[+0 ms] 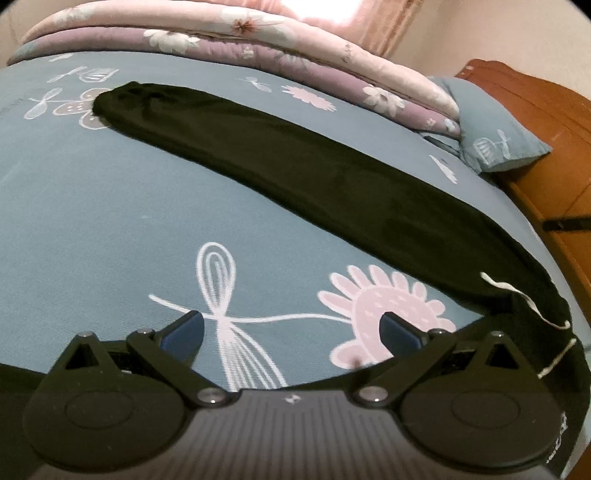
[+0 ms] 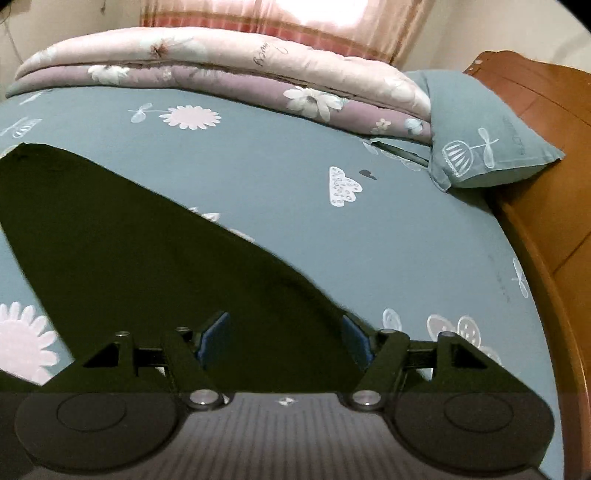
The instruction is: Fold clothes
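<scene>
Black trousers [image 1: 295, 162] lie flat in a long strip across the blue-grey flowered bed sheet [image 1: 110, 221]. Their waist end, with white drawstrings [image 1: 524, 299], sits at the lower right of the left wrist view. My left gripper [image 1: 290, 321] hovers open over bare sheet just in front of the strip, with nothing between its blue pads [image 1: 184, 328]. My right gripper [image 2: 284, 325] is open, tilted down over the black trousers [image 2: 147, 258]. The dark cloth fills the space under and between its fingers, but the pads [image 2: 216, 336] do not press on it.
A folded pink and mauve floral quilt [image 2: 221, 62] lies along the far side of the bed. A blue-grey pillow [image 2: 480, 140] rests against the brown wooden headboard [image 2: 546, 147] at right. Pink curtains [image 2: 295, 14] hang behind.
</scene>
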`<state>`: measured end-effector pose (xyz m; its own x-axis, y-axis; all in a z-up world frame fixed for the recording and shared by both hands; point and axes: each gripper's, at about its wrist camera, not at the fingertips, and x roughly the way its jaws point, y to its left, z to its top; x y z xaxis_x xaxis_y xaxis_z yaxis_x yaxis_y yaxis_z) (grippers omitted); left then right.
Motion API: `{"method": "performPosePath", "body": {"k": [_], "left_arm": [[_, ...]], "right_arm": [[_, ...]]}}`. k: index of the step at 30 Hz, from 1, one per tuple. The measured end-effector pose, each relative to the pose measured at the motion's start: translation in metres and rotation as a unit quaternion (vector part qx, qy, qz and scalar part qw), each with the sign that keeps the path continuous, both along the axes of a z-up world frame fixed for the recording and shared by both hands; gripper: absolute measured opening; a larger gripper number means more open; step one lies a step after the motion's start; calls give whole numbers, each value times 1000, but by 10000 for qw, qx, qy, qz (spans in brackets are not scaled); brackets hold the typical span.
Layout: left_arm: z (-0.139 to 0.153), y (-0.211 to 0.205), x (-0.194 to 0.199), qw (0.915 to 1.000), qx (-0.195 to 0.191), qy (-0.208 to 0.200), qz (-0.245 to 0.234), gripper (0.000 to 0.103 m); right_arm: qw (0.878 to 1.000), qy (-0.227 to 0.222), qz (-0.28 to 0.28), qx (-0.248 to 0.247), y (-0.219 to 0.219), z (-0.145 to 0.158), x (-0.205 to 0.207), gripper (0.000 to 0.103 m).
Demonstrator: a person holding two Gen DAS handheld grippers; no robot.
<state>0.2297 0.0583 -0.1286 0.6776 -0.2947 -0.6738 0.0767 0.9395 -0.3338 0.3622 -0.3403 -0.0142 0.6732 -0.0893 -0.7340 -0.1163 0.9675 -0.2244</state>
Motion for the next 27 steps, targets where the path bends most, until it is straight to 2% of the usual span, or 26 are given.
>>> {"method": "performPosePath", "body": {"k": [4, 7, 13, 15, 17, 23, 27], "left_arm": [[-2, -3, -1, 9979, -407, -103, -498, 100], [-8, -9, 1, 9970, -371, -124, -669, 100], [-11, -15, 0, 9959, -243, -292, -817, 100], [-11, -15, 0, 9957, -209, -313, -841, 101], [-12, -15, -1, 9953, -200, -341, -880, 102], [-12, -17, -1, 9952, -154, -375, -892, 102], [-13, -17, -1, 9952, -182, -373, -886, 102]], "right_arm": [[9989, 41, 450, -157, -6, -16, 41, 71], [9966, 344, 736, -146, -14, -38, 74, 71], [9882, 846, 1166, -526, -16, -77, 108, 70], [9855, 1043, 1237, -514, -18, -86, 113, 58], [9831, 1244, 1305, -304, -19, -90, 113, 14], [9897, 777, 1012, -647, -12, -88, 113, 10], [9919, 697, 755, -748, -9, -93, 116, 10]]}}
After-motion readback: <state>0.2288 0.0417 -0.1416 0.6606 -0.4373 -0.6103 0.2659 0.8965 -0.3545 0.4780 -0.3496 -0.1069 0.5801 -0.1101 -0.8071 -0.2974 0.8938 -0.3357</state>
